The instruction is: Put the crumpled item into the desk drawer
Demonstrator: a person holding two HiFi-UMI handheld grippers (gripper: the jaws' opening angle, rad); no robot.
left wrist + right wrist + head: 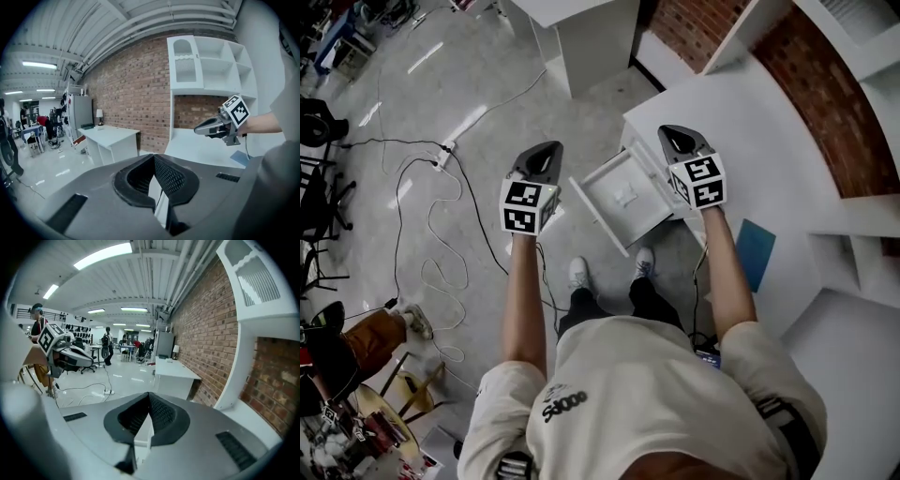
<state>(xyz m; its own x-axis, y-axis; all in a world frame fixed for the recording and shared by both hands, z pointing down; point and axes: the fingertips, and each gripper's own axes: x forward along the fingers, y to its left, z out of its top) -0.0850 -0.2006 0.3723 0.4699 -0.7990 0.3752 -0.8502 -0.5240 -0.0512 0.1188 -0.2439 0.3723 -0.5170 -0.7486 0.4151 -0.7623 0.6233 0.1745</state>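
Note:
The white desk drawer [609, 208] stands pulled open under the desk [741, 122], seen in the head view. A small white crumpled item [626, 195] lies inside it. My left gripper [546, 150] is held up over the floor, left of the drawer, its jaws shut with nothing between them [153, 157]. My right gripper [673, 133] hovers over the desk's front corner, just right of the drawer, also shut and empty [149, 394]. Both grippers point level into the room, and neither touches the drawer or the item.
A blue flat thing [755, 251] lies on the desk near its front edge. Cables and a power strip [443, 155] trail over the floor at left. Another white desk [581, 37] stands further off. A brick wall and white shelves [211, 65] back the desk.

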